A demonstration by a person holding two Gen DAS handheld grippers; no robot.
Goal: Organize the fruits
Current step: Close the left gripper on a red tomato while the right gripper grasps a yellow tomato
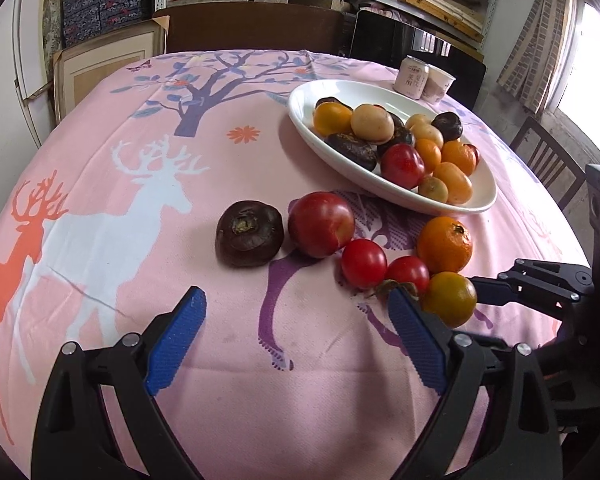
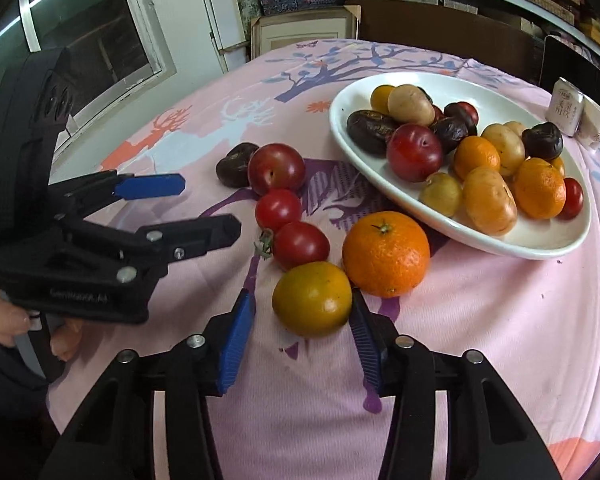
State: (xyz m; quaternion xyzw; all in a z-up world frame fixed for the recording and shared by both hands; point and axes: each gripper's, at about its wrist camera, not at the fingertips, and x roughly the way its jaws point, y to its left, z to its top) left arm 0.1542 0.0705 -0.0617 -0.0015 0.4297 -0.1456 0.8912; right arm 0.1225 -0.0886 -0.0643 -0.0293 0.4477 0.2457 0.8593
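Fruits [image 2: 476,160] piled in white plate [image 2: 540,244]; both tools spread, R tool [image 2: 302,316] w/ yellow-green fruit [image 2: 311,298] betw fingers

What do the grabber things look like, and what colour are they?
Both are black plastic claws with silver round bolts at the joints. The left gripper and the right gripper each have two fingers lined with bright blue ridged pads. In the right wrist view, the left one has small pale lettering on its black body, too blurry to read, and a bare hand holds its handle.
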